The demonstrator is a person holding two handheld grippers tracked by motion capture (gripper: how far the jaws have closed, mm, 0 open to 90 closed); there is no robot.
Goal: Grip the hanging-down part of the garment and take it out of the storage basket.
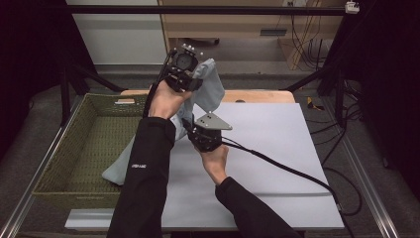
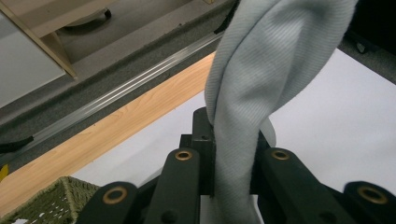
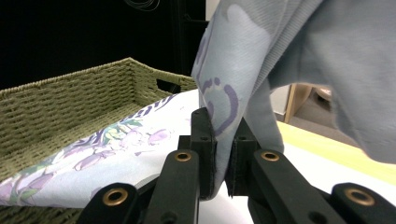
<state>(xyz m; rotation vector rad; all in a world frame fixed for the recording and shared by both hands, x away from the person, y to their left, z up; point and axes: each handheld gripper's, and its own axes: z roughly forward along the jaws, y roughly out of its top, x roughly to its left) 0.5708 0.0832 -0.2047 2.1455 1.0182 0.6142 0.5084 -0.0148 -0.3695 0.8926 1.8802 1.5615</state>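
Above the far left part of the counter, which is covered by a white sheet over a light wood top, the left gripper is raised high and holds a pale blue-grey knitted cloth garment by a bunched fold. In the left gripper view its two black jaws are pressed together on that fold of the garment, which rises out of them in a thick twisted roll. Lower and nearer to the person, the right gripper, with a grey three-cornered plate on top, is clamped on another edge of the same garment; the right gripper view shows the thin cloth pinched between its jaws, with a purple printed pattern on the fabric. From the two grips the garment hangs down and trails left, its lower end lying over the rim and into the green woven rectangular basket that stands just beside the counter's left edge. A black cable runs from the right gripper across the white sheet.
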